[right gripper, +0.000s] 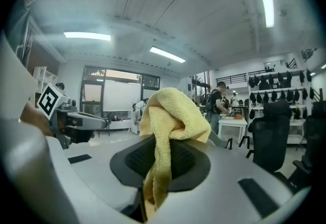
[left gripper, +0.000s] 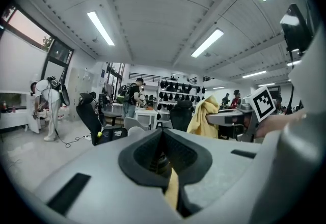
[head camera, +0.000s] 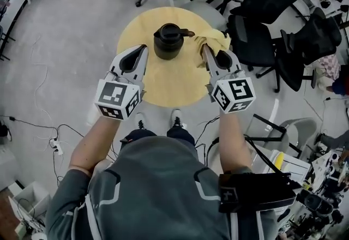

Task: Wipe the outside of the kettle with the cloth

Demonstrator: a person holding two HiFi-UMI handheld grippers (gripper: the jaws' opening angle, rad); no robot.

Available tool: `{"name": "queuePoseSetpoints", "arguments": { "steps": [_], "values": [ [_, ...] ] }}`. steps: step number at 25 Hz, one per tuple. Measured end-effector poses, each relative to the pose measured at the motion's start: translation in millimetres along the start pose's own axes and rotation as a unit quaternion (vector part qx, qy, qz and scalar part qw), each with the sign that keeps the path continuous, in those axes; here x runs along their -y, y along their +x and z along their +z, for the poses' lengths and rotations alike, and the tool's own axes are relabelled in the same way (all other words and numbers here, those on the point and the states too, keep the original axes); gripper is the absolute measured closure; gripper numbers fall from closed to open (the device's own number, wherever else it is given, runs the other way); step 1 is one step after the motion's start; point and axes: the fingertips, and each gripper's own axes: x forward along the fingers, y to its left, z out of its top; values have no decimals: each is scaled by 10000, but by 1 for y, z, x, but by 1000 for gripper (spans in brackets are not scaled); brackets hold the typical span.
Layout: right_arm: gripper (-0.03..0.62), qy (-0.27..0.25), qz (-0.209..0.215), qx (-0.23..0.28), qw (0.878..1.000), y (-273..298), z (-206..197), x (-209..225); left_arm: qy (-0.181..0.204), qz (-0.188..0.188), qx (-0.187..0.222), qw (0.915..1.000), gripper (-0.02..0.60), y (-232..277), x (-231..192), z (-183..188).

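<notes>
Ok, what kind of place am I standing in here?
Most likely a lab or workshop-style office: rolling office chairs crowd a bare grey floor, cables trail across it, and a wall rack of dark gear stands near other people at work.

light: bright ceiling tubes (left gripper: 100, 28) | shadows: soft | edges: fisheye-warped, dark corners
</notes>
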Motion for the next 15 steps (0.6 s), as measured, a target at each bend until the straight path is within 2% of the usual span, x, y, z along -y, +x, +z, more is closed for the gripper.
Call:
{"name": "queuePoseSetpoints", "arguments": {
  "steps": [9, 15],
  "values": [
    [526, 122, 843, -334, 9958, 49, -63, 38, -49, 715, -231, 9972, 572, 49, 6, -41],
    [526, -67, 1326, -692, 9887, 80, -119, 36, -85, 868, -446, 9952, 572, 67, 7, -80]
  ]
}}
